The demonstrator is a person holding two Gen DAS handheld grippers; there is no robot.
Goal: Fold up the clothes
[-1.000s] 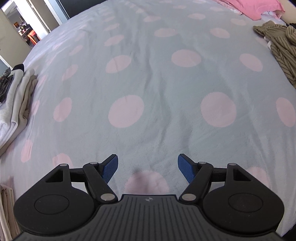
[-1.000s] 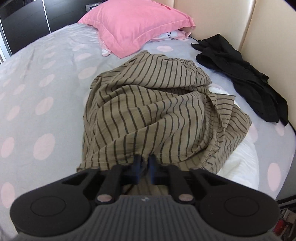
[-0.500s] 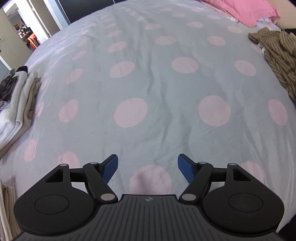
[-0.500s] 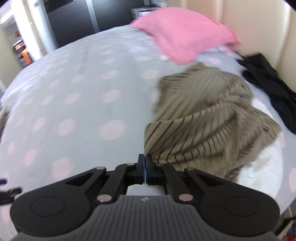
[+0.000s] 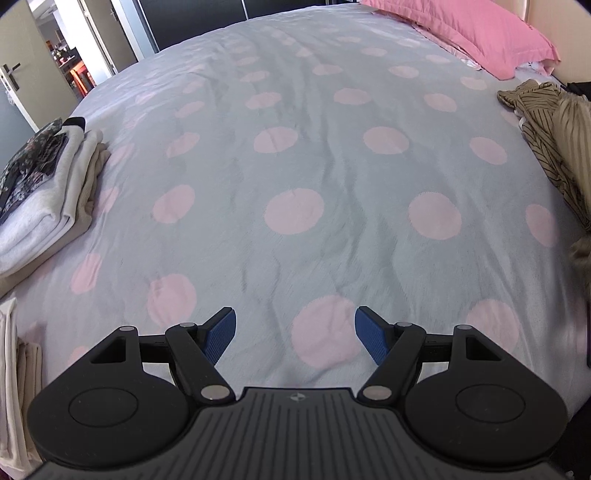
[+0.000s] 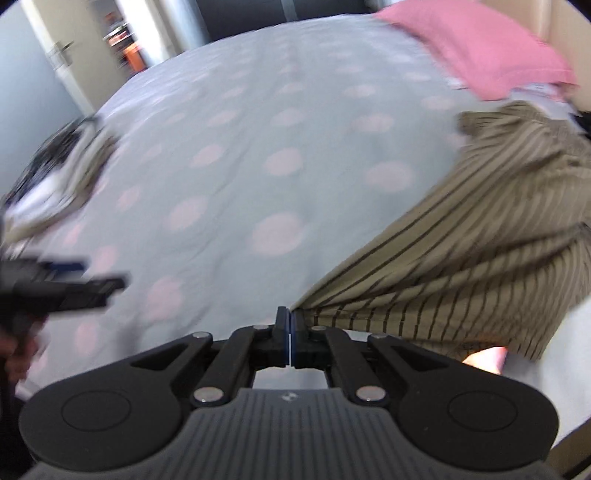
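My right gripper (image 6: 290, 325) is shut on the edge of a tan garment with dark stripes (image 6: 480, 251), which stretches from the jaws up to the right over the bed. The same garment (image 5: 546, 140) shows at the right edge of the left wrist view. My left gripper (image 5: 295, 334) is open and empty, low over the grey bedspread with pink dots (image 5: 295, 166). It also shows blurred at the left of the right wrist view (image 6: 66, 284).
A stack of folded clothes (image 5: 48, 184) lies at the bed's left edge. A pink pillow (image 5: 472, 33) sits at the head of the bed. More folded cloth (image 5: 14, 369) is at the lower left. An open doorway (image 5: 62, 55) is at the far left.
My right gripper has swung left, pulling the striped garment out over the bedspread. My left gripper has drawn back a little and stays open.
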